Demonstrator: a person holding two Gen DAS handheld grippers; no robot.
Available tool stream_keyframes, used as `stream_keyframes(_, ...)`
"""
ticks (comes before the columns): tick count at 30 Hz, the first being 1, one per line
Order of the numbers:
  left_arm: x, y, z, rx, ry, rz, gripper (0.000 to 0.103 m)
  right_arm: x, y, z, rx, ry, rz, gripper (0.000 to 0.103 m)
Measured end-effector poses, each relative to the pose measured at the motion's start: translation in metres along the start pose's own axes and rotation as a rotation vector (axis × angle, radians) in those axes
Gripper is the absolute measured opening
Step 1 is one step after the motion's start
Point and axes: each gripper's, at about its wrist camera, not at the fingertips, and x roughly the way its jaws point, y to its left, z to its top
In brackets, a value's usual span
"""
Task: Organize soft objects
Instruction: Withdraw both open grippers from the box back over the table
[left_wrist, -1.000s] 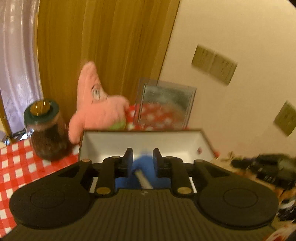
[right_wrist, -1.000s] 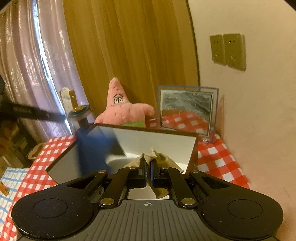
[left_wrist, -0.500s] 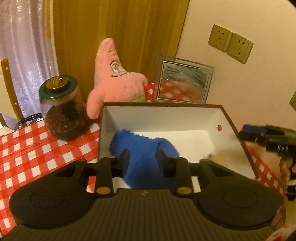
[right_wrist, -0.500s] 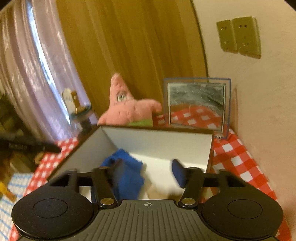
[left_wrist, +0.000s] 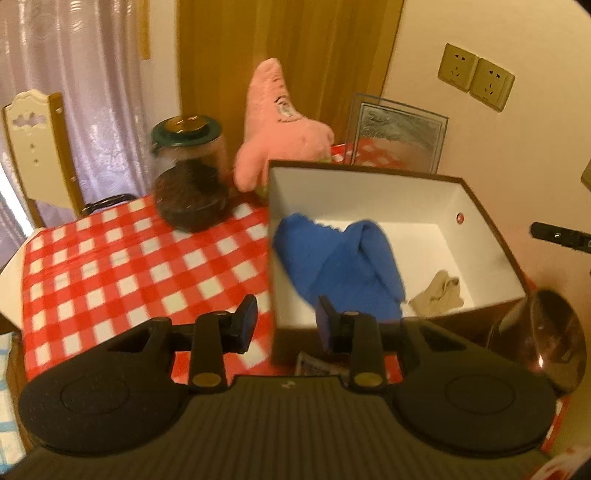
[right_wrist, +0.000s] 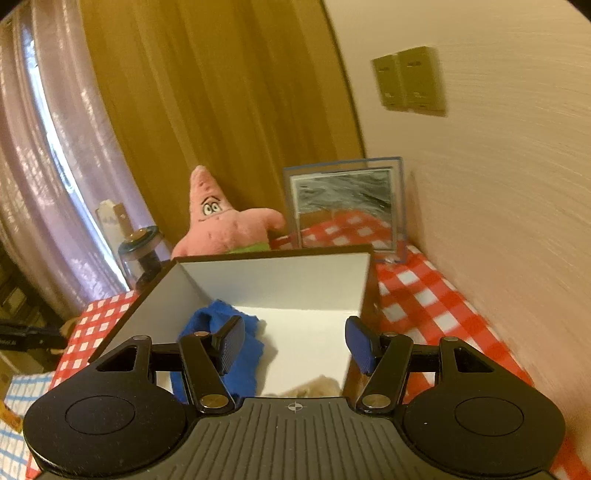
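A brown box with a white inside (left_wrist: 480, 206) (right_wrist: 295, 273) stands on the red checked table. A blue cloth (left_wrist: 343, 266) (right_wrist: 221, 347) lies in its left part and a small beige cloth (left_wrist: 439, 295) (right_wrist: 314, 386) lies at its near right. A pink star plush (left_wrist: 280, 125) (right_wrist: 225, 225) sits behind the box. My left gripper (left_wrist: 286, 325) is open and empty, above the box's near left corner. My right gripper (right_wrist: 295, 345) is open and empty, above the box's near side.
A glass jar with a dark lid (left_wrist: 190, 173) (right_wrist: 142, 254) stands left of the plush. A framed picture (left_wrist: 397, 134) (right_wrist: 345, 206) leans on the wall behind the box. A chair back (left_wrist: 33, 147) is at the left. A shiny round object (left_wrist: 539, 339) lies at the near right.
My left gripper opened, let the blue cloth fall into the box and pulled back to the left. My right gripper opened, dropped the beige cloth into the box and drew back.
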Motion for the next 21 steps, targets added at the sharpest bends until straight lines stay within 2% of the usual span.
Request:
stream_keyframes(12,-0.059,0.046,-0.067,-0.101,0.011,0.076,0.030,-0.080,0.006,-0.055,0.106,-0.036,-0.098,0.061)
stream_keyframes(16,-0.077,0.055,-0.093,-0.135,0.031,0.082,0.031,-0.103,0.024,-0.079,0.093,-0.008,-0.107,0.061)
stream_keyframes(21,-0.093,0.060,-0.128,-0.159,0.067,0.081,0.033,-0.116,0.056,-0.110,0.060,0.075,-0.082,0.061)
